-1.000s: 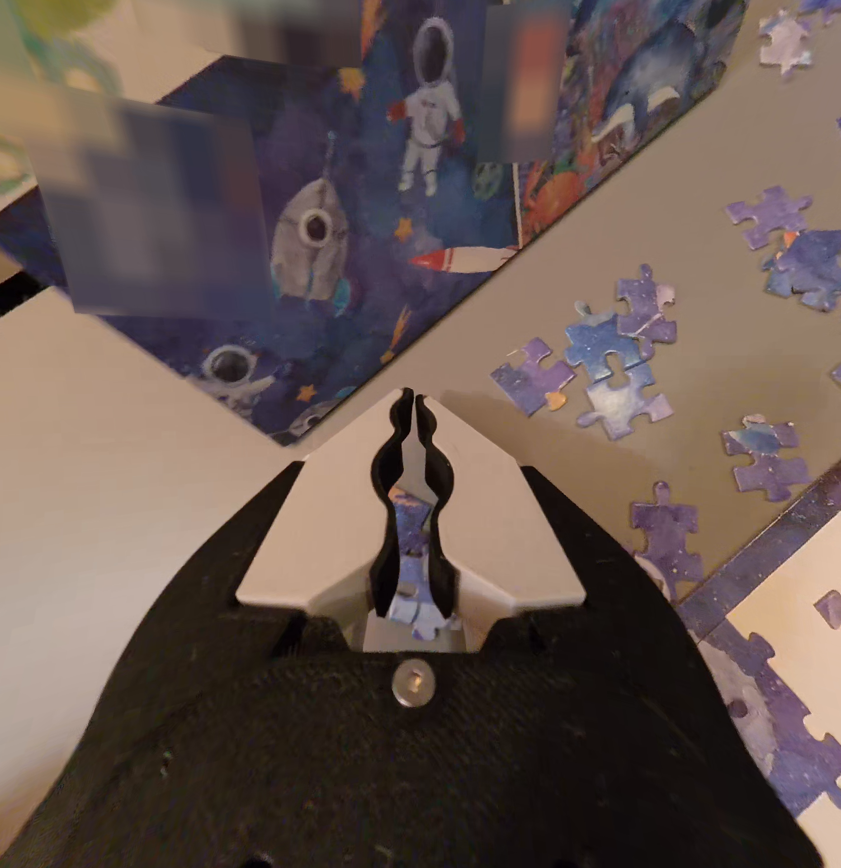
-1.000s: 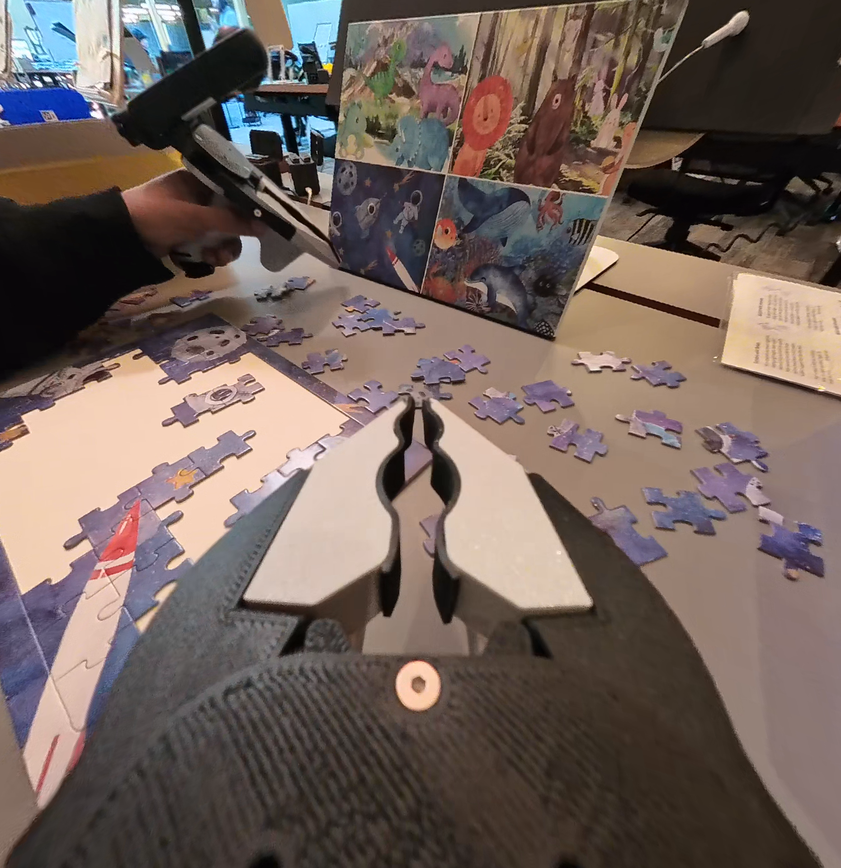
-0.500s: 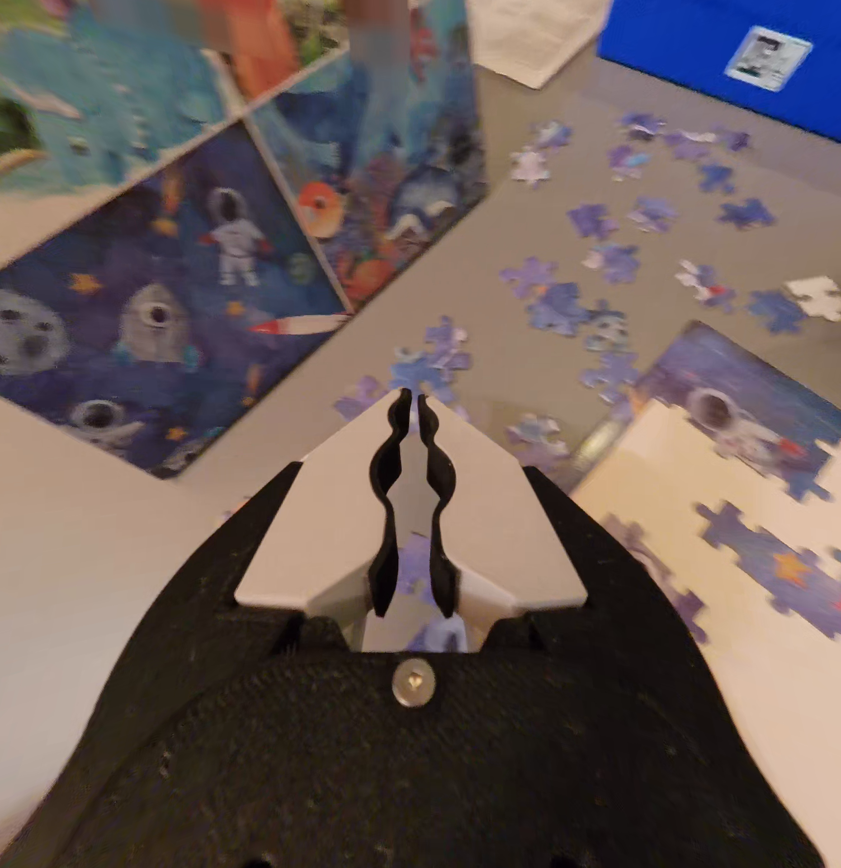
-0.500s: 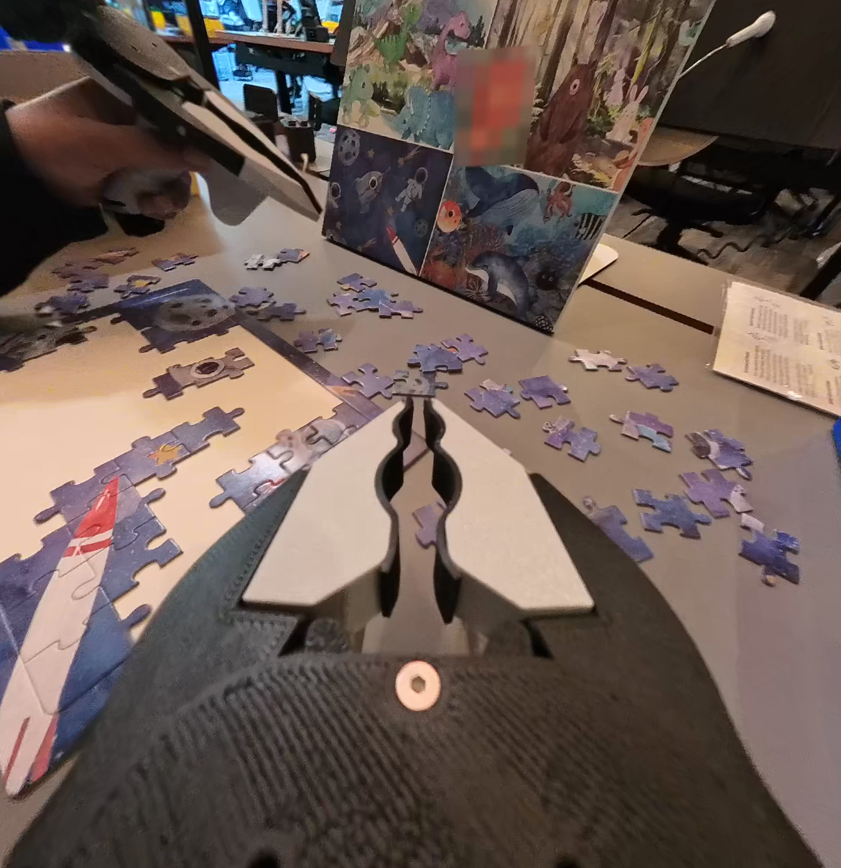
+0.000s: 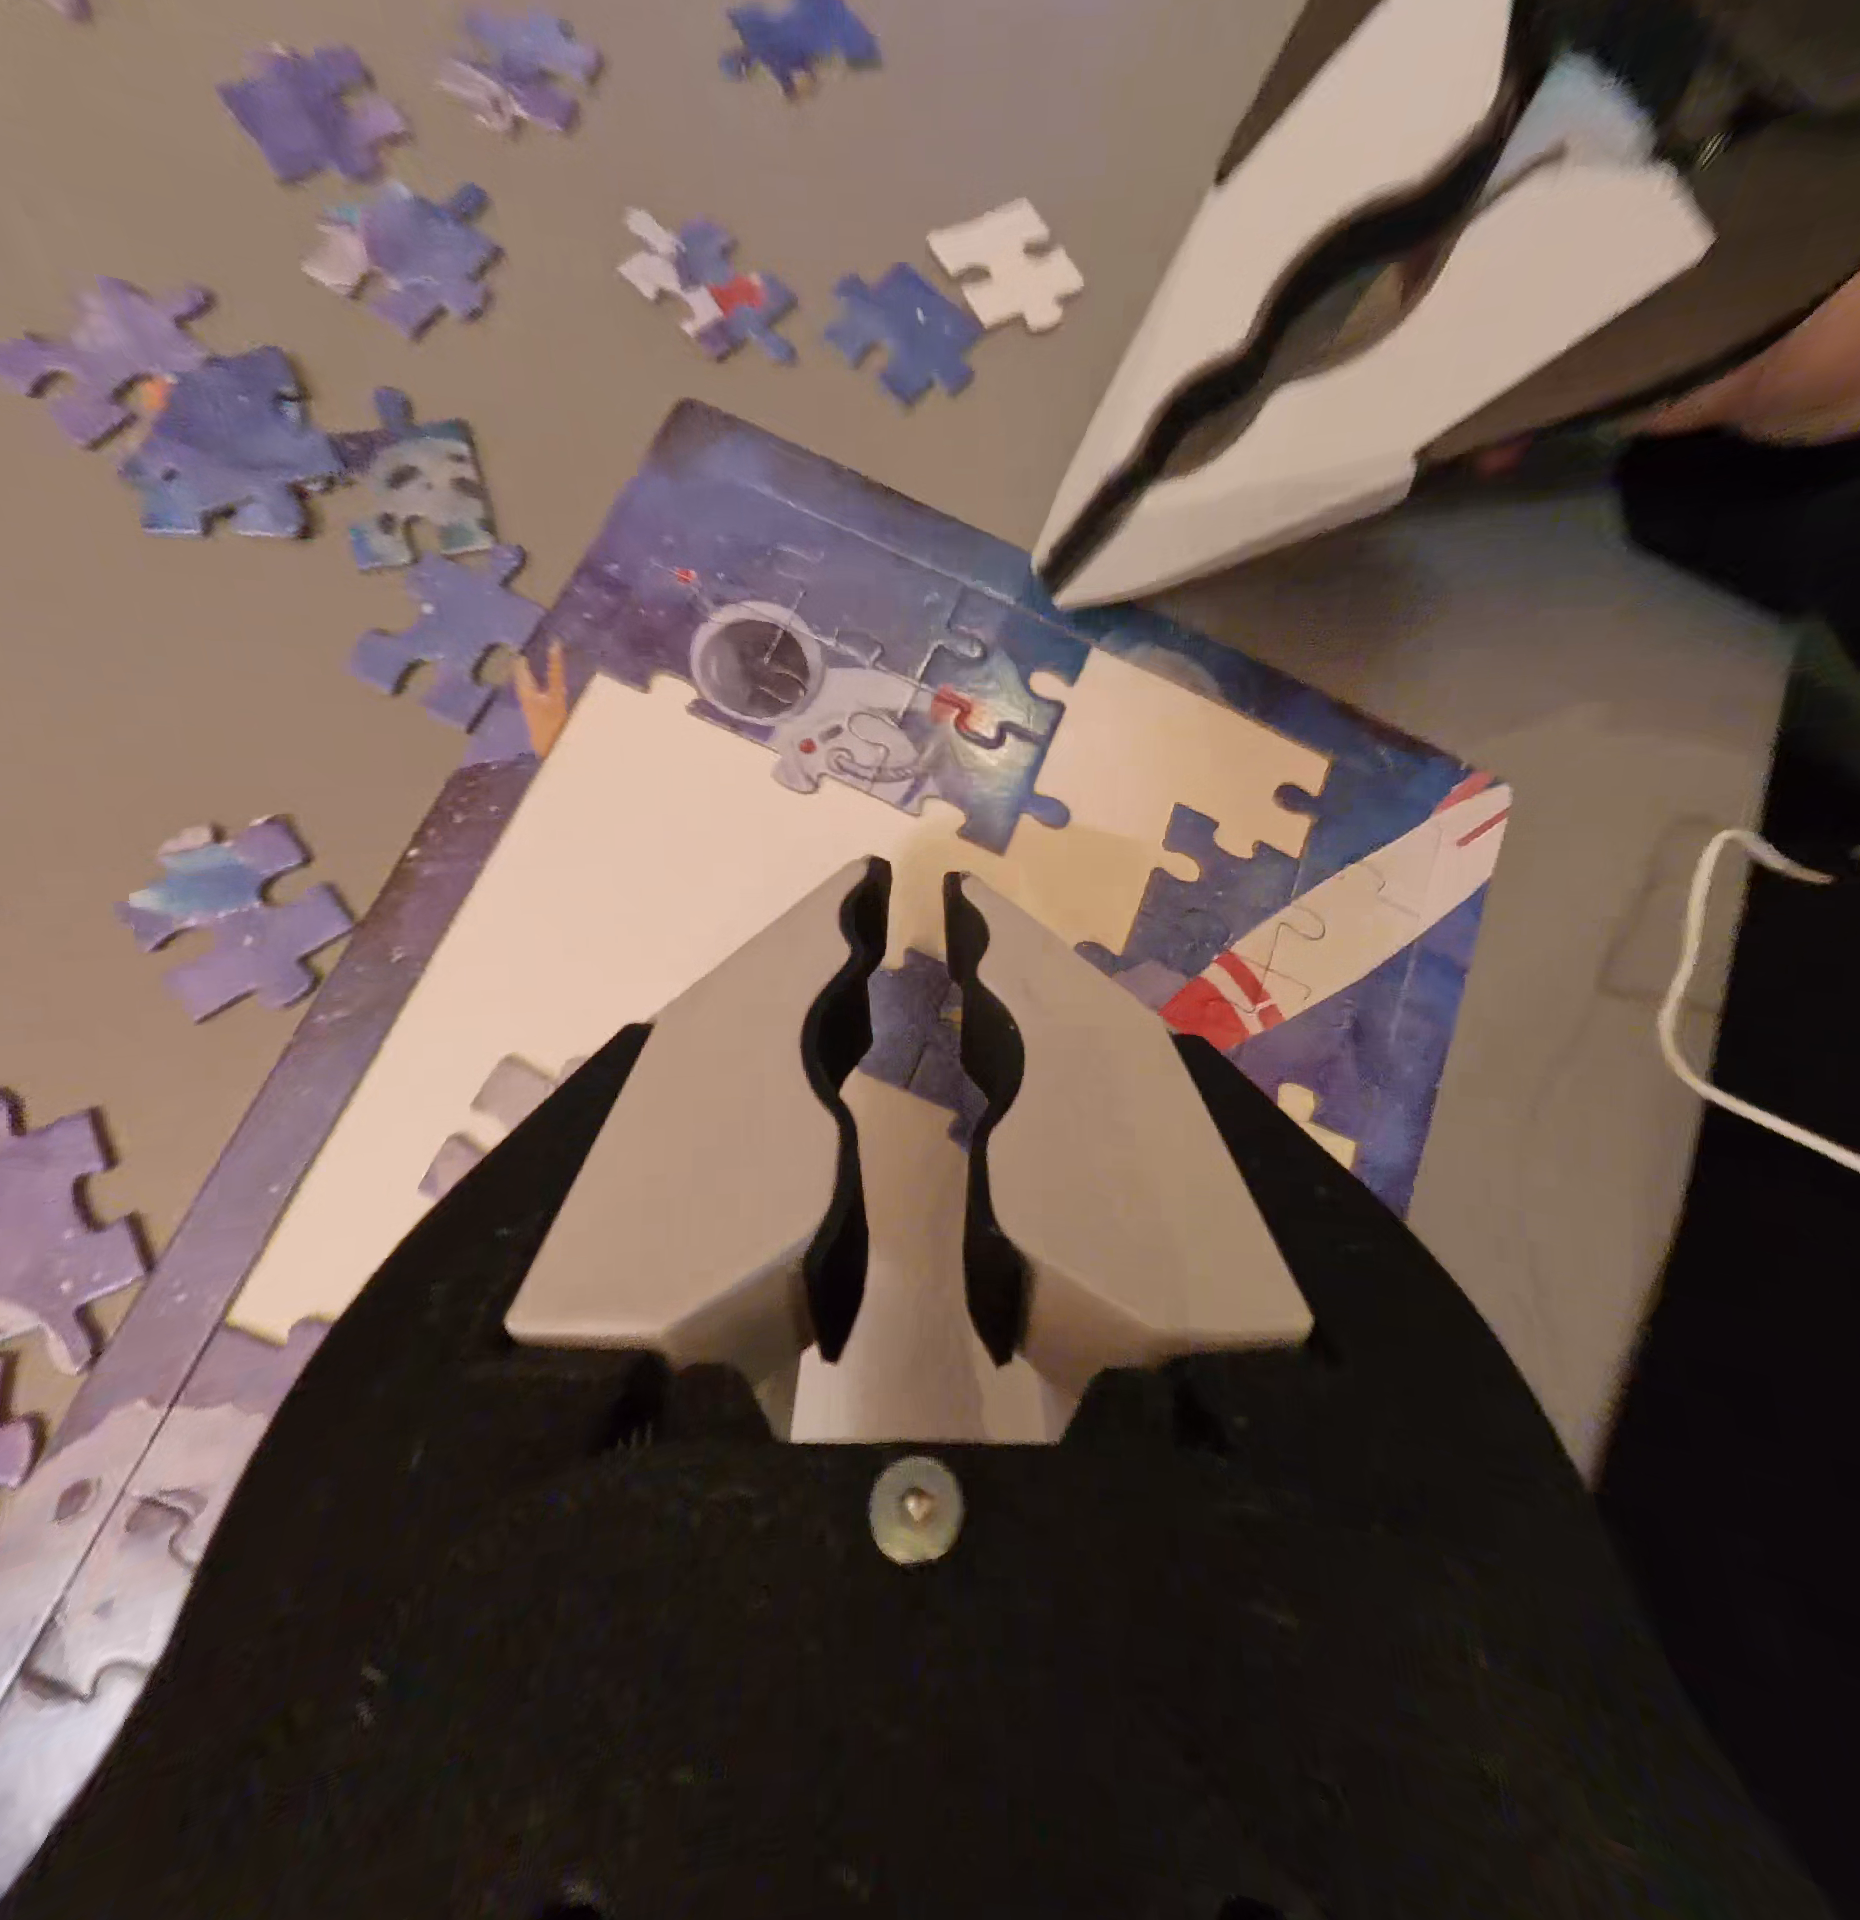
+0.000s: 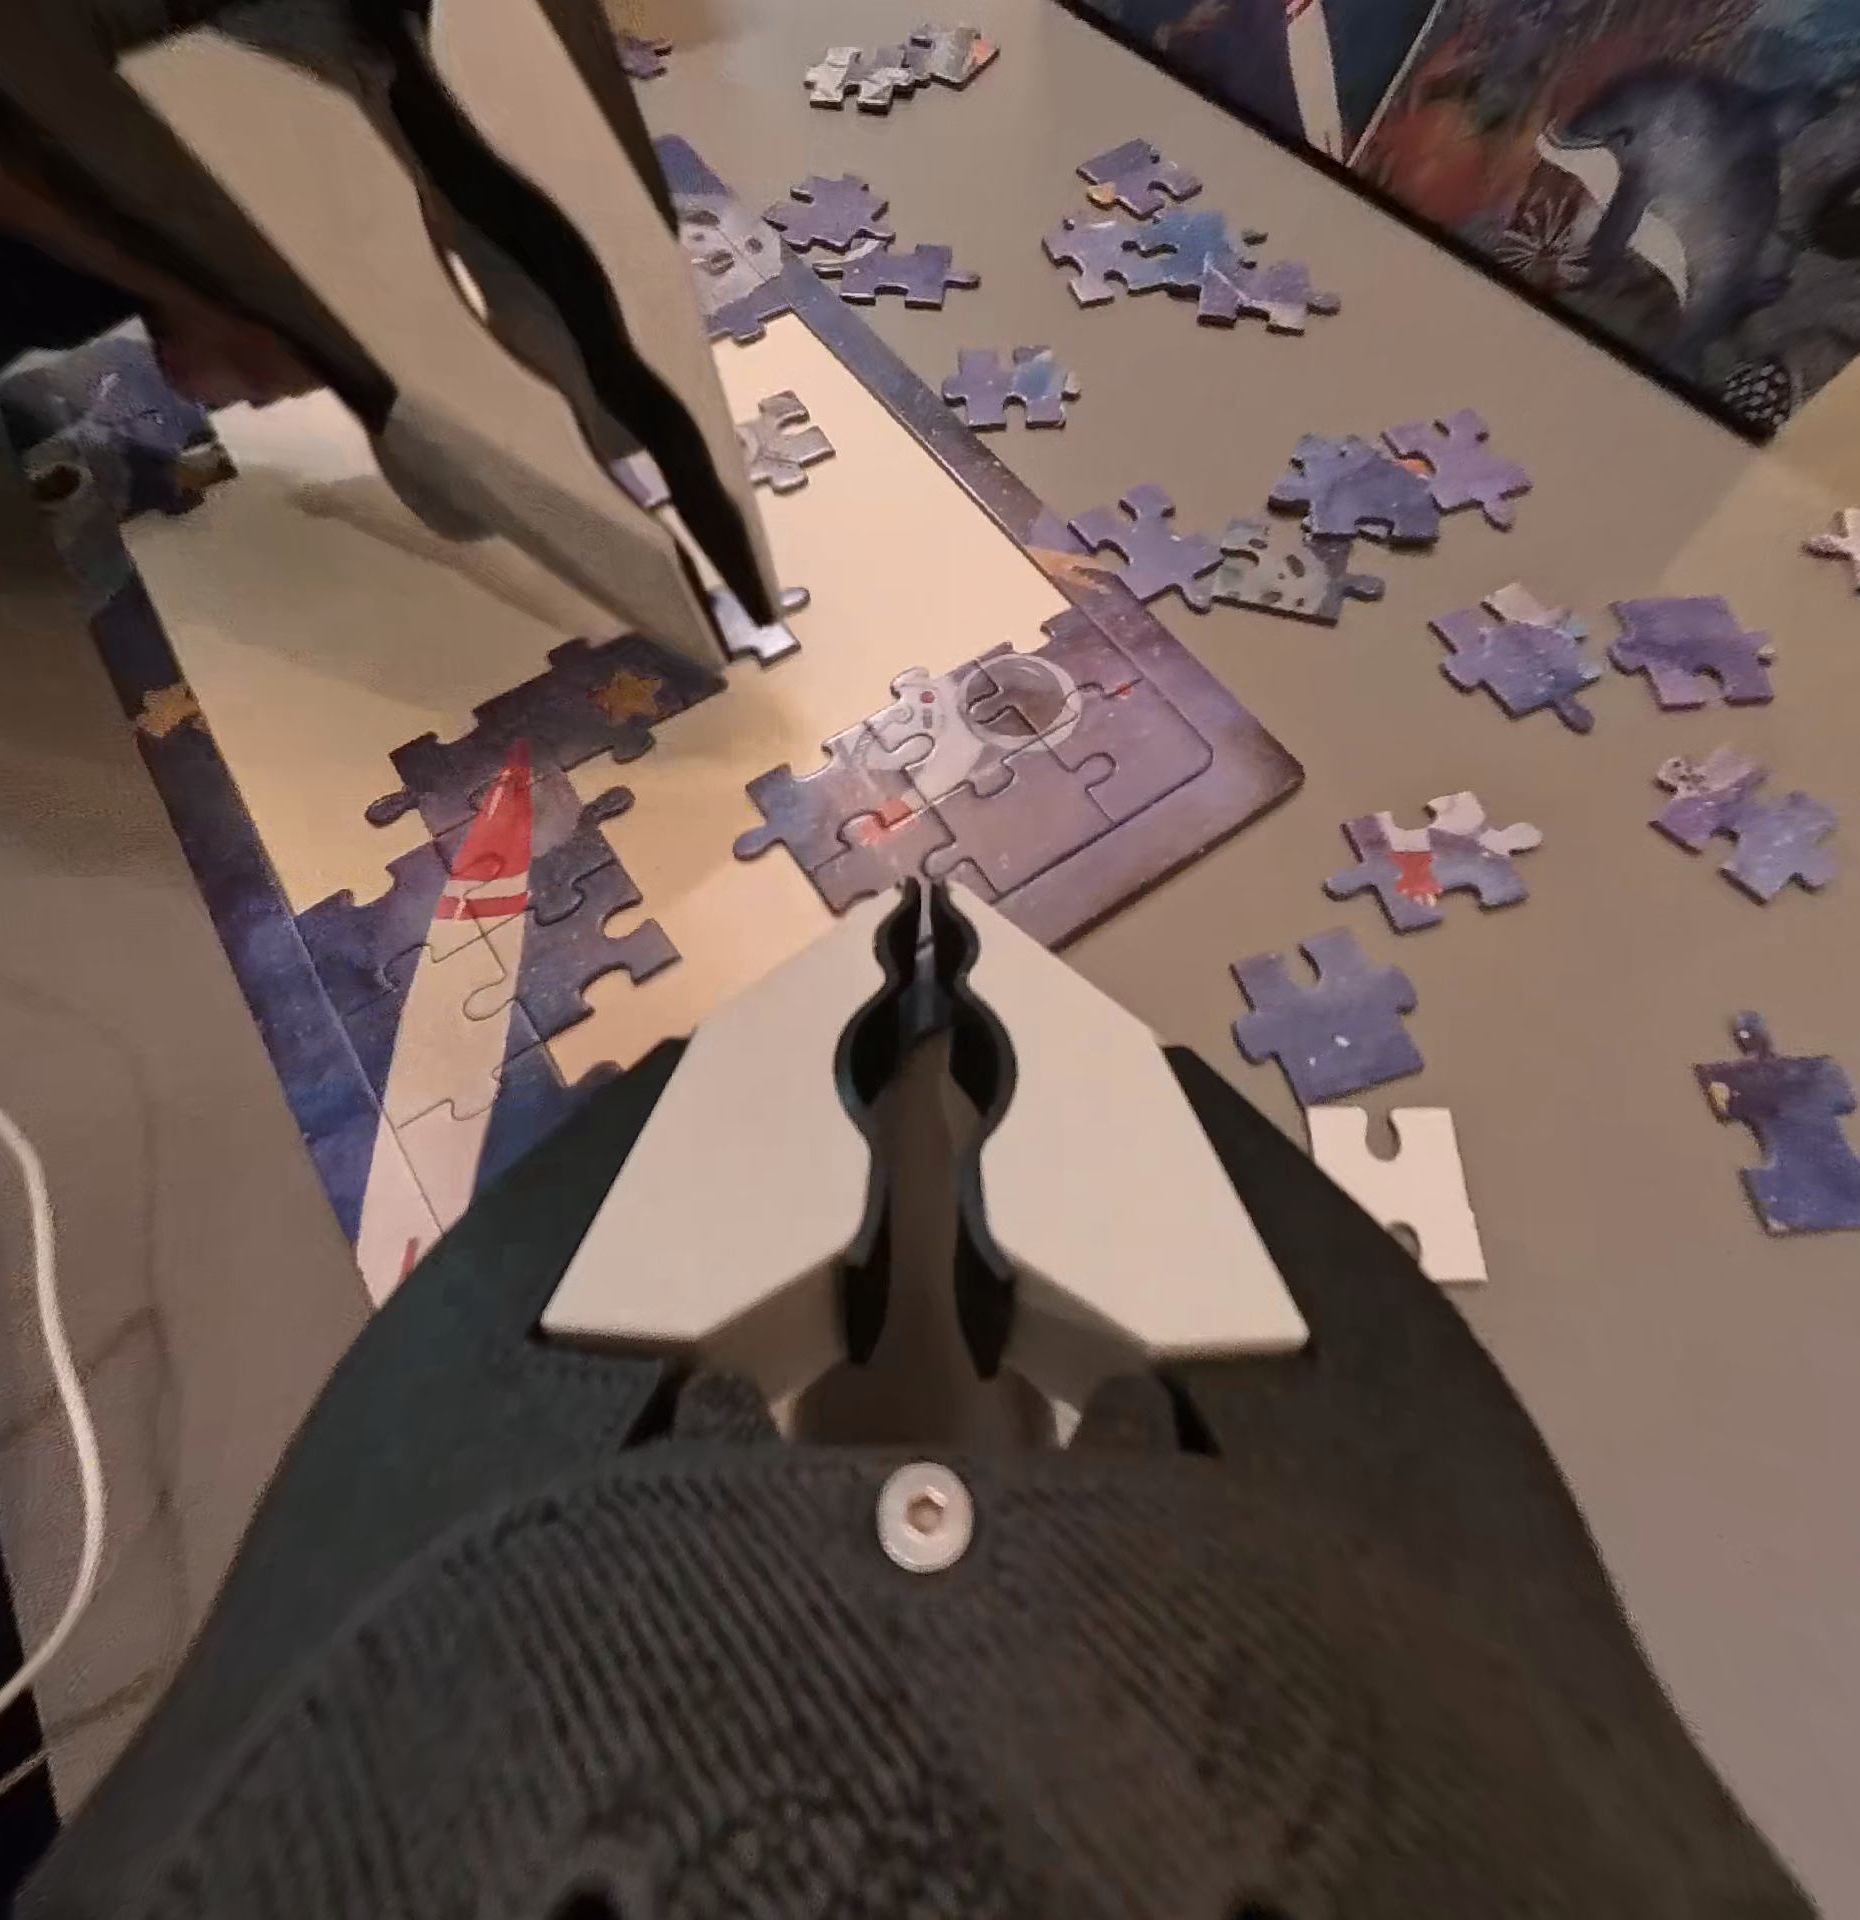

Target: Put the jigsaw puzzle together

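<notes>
My left gripper (image 5: pixel 915 878) hangs over the cream inside of the puzzle tray (image 5: pixel 645 883) with its jaws a little apart. A blue puzzle piece (image 5: pixel 905 1023) lies on the tray under the jaws, and the pads do not press on it. In the right wrist view the left gripper's tips (image 6: pixel 744 623) stand right at that piece (image 6: pixel 765 636), beside a star piece (image 6: pixel 625 691). My right gripper (image 6: pixel 921 891) is shut, with its tips at the near edge of the joined astronaut pieces (image 6: pixel 1009 769). It also shows in the left wrist view (image 5: pixel 1051 587) at the tray's corner.
Joined rocket pieces (image 6: pixel 490 883) fill the tray's near left side. Several loose blue pieces (image 6: pixel 1331 1029) and one white face-down piece (image 6: pixel 1393 1184) lie on the grey table. The picture box (image 6: pixel 1632 156) stands at the back right. A white cord (image 6: pixel 64 1299) runs along the left.
My left gripper swung from the picture box down onto the tray and opened; the piece it held now lies under its tips. My right gripper moved to the astronaut corner and stayed shut.
</notes>
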Tool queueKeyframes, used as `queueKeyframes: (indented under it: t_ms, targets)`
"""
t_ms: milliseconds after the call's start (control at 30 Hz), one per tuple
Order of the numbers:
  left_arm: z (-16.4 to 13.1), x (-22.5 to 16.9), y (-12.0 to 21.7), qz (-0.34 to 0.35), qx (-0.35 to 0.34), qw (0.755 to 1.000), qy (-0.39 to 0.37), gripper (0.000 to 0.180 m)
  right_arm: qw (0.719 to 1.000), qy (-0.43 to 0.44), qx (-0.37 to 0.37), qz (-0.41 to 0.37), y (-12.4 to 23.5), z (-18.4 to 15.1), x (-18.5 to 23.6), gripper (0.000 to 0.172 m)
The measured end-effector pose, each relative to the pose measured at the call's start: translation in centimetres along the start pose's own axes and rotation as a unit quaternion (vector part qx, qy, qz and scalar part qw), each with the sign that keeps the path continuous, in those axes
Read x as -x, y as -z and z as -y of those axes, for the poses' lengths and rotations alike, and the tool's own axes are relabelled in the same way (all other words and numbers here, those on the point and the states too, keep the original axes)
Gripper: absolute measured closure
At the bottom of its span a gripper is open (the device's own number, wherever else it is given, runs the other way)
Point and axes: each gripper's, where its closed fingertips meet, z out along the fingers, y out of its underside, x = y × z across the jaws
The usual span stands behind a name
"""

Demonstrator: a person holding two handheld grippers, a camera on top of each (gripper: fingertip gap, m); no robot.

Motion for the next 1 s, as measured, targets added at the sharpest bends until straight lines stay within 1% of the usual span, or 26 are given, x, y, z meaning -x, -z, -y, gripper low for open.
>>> queueKeyframes:
  t_ms: [100, 200, 367, 433, 1000]
  targets:
    - [-0.6, 0.1, -1.0, 0.018, 0.034, 0.999, -0.019, 0.17, 1.0, -0.023, 0.004, -0.013, 0.6, -0.6, -0.5, 0.171]
    - [-0.8, -0.2, -1.2, 0.002, 0.041, 0.999, 0.001, 0.167, 0.999, -0.042, 0.022, -0.021, 1.1, -1.7, -0.9, 0.167]
    - [-0.6, -0.3, -1.3, -0.015, 0.034, 0.999, 0.04, 0.164, 0.998, -0.047, 0.041, -0.014, 1.0, -2.6, -0.7, 0.165]
    - [-0.4, -0.3, -1.5, -0.016, 0.031, 0.998, 0.047, 0.164, 0.998, -0.045, 0.044, -0.014, 0.9, -2.6, -0.7, 0.167]
    - [0.4, -0.6, -2.3, -0.015, 0.017, 0.999, 0.048, 0.165, 0.998, -0.044, 0.044, -0.004, 0.8, -2.4, -0.5, 0.172]
